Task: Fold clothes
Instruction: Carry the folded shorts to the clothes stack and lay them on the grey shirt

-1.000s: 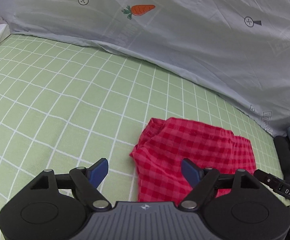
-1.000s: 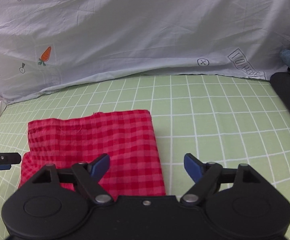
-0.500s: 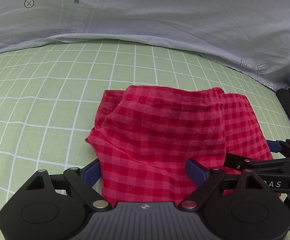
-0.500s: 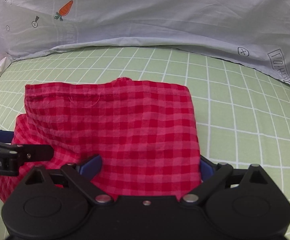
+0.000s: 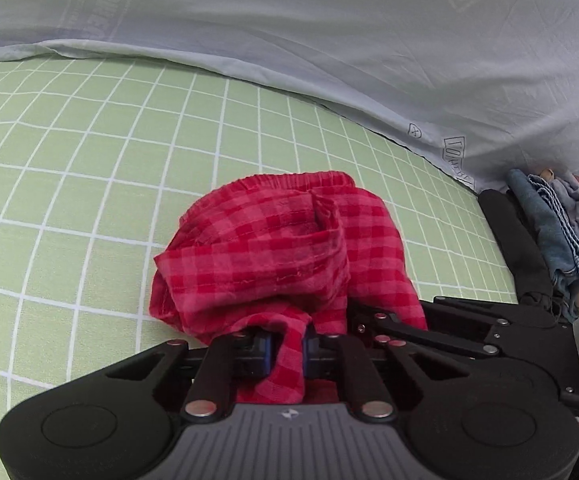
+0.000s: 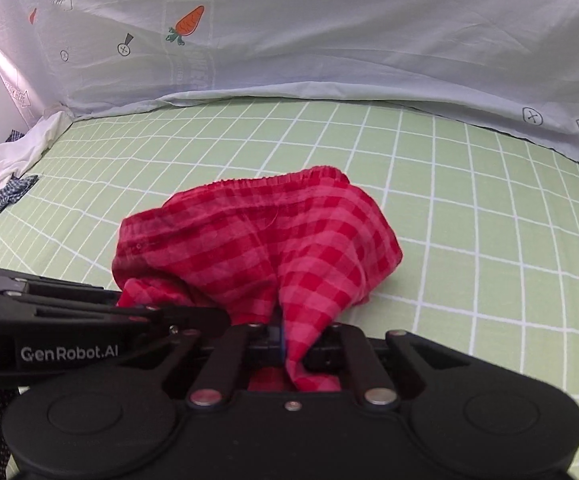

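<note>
A red checked garment lies bunched on the green grid sheet; it also shows in the right wrist view. My left gripper is shut on its near edge, with cloth pinched between the blue pads. My right gripper is shut on the near edge too, close beside the left. The right gripper's body shows at right in the left wrist view. The left gripper's body shows at left in the right wrist view. The cloth is lifted and gathered toward both grippers.
A pale printed sheet hangs along the back. Dark and denim clothes are piled at the right edge. White and blue checked fabric lies at the far left.
Both grippers moved in over the flat garment and shut on its near edge. The cloth has bunched up and lifted from flat.
</note>
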The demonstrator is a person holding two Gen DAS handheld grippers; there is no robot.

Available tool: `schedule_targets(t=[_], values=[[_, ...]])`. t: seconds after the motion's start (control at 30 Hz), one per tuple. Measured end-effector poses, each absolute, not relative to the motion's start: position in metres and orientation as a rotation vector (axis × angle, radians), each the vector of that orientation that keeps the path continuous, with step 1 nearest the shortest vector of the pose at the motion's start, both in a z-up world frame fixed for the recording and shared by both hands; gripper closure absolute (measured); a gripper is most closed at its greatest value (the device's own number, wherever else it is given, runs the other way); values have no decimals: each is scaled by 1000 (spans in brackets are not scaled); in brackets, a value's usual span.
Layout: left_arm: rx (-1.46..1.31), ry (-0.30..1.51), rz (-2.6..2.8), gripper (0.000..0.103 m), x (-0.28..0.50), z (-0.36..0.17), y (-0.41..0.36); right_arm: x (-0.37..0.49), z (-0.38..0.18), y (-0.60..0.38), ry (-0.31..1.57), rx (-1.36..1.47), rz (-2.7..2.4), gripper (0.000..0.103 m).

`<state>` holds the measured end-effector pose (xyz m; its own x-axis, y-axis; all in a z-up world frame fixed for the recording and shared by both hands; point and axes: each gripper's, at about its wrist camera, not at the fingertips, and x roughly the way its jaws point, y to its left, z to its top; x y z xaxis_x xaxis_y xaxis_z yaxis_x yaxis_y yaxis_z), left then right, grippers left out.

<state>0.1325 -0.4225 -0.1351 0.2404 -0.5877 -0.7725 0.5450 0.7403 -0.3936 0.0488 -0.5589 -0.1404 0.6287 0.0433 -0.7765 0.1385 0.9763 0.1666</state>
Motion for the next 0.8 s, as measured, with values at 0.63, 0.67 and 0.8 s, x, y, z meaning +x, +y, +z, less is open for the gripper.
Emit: schedule_targets(t=[0.63,0.67,0.8], values=[[121,983,-1394,88,-80,-68,-629,-205,-29,-710,762,242,-587,96],[123,981,-1418,88,-93,-68,-640,-216,-27,-719,770,234,-613,96],[141,992,-1462,88,-135,-76,-682,-256,-20,-756,819,193,-705,96]])
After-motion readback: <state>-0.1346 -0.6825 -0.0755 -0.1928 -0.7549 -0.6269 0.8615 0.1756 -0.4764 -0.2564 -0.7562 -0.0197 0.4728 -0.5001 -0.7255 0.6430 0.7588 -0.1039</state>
